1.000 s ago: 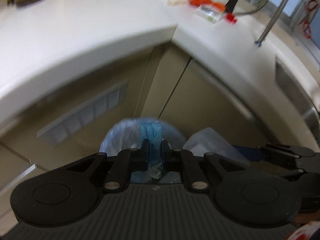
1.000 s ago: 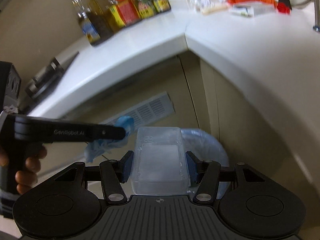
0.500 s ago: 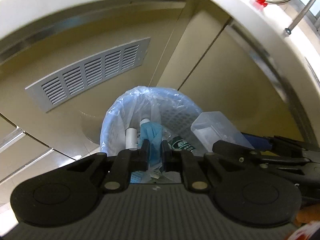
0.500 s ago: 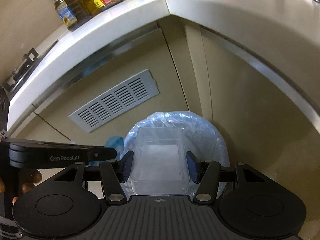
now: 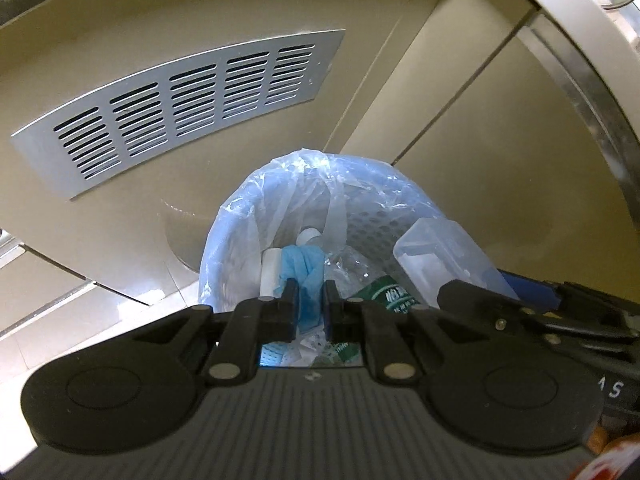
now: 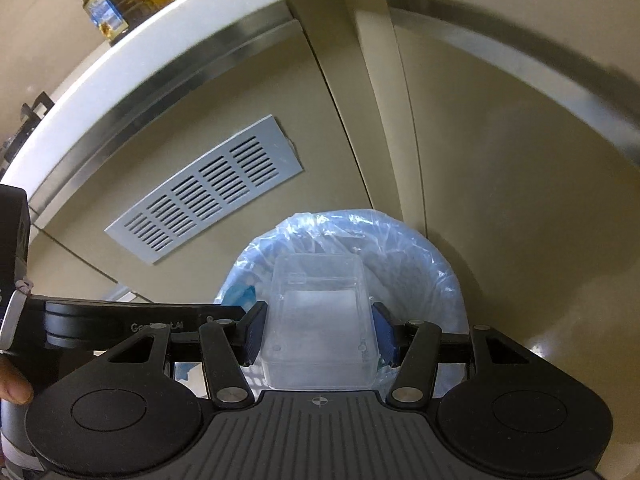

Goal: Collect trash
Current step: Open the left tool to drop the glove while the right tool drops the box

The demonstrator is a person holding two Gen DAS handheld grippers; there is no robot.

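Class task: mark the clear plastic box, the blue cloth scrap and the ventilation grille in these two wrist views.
clear plastic box (image 6: 320,320), right wrist view, on its see-through top face.
blue cloth scrap (image 5: 307,280), left wrist view, on the fold between the jaws.
ventilation grille (image 5: 180,108), left wrist view, on its slotted middle.

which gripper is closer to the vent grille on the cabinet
Left. The left gripper sits on the vent grille side of the bin, holding a blue glove; the right gripper holds its clear box farther from it.
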